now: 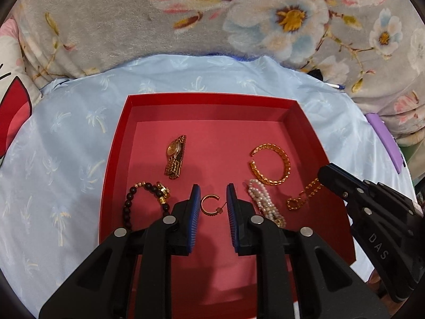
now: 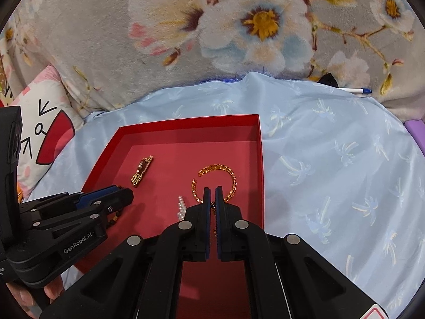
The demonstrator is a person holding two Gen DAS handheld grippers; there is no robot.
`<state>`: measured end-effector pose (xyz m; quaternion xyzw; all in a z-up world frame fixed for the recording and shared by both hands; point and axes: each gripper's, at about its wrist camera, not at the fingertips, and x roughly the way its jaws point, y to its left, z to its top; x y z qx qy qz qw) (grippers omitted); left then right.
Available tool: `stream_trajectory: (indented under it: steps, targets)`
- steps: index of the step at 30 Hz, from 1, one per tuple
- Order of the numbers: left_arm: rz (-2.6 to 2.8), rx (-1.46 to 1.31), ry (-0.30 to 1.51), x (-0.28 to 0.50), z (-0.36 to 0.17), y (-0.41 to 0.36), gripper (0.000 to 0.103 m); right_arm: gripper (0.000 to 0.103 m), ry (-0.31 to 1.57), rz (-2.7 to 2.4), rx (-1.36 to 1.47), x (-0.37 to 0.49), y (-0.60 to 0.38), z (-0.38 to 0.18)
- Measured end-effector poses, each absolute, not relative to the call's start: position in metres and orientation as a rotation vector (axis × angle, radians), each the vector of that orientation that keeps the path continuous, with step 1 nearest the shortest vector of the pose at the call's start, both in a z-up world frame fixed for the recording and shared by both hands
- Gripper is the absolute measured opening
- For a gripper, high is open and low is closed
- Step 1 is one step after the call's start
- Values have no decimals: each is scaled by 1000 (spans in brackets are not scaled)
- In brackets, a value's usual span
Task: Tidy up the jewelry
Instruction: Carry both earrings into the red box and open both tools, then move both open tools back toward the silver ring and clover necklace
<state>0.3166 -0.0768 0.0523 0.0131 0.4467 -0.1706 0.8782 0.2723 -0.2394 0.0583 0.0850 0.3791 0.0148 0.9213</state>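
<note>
A red tray (image 1: 119, 143) lies on a light blue cloth. In it lie a gold watch (image 1: 175, 156), a gold chain bangle (image 1: 271, 164), a dark bead bracelet (image 1: 143, 202), a pearl bracelet (image 1: 265, 202) and a small gold hoop earring (image 1: 209, 204). My left gripper (image 1: 212, 202) is open, with the earring on the tray floor between its fingers. My right gripper (image 2: 212, 194) is shut on a thin gold chain (image 1: 302, 196), which hangs from its tip over the tray's right side. The bangle (image 2: 215, 178), watch (image 2: 142, 170) and pearls (image 2: 182, 207) show in the right wrist view.
A grey floral blanket (image 1: 186, 26) rises behind the cloth. A cartoon-print pillow (image 2: 42, 133) lies at the left. A pen (image 2: 356, 90) rests at the cloth's far right edge, and a purple object (image 1: 385, 138) sits at the right. Light blue cloth (image 2: 332, 172) lies right of the tray.
</note>
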Motion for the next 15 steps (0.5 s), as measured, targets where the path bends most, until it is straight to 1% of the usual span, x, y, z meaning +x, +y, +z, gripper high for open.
stream_trajectory:
  steps: [1,4,5,6,7,8,15]
  targets:
    - [-344,32,924,318,51,-77,19,4,774,31,178,273,-240,57]
    - [-325,21,912,323,50,-75,21,15,759,30,191,271,-243,56]
    - [-319,11,907,324,51,-74,28,20,752,31,197,270,-244,57]
    - [-309,-2,891,325,52,-70,44,23,744,30,201,268,-245,58]
    - [-298,-12,873,325,54,-67,53,29,735,28,204,266,-246,59]
    - [-287,-22,850,323,57,-63,60,33,726,27,206,264,-246,61]
    - [-295,-5,792,301,80,-53,60,35,663,45,207,234,-243,80]
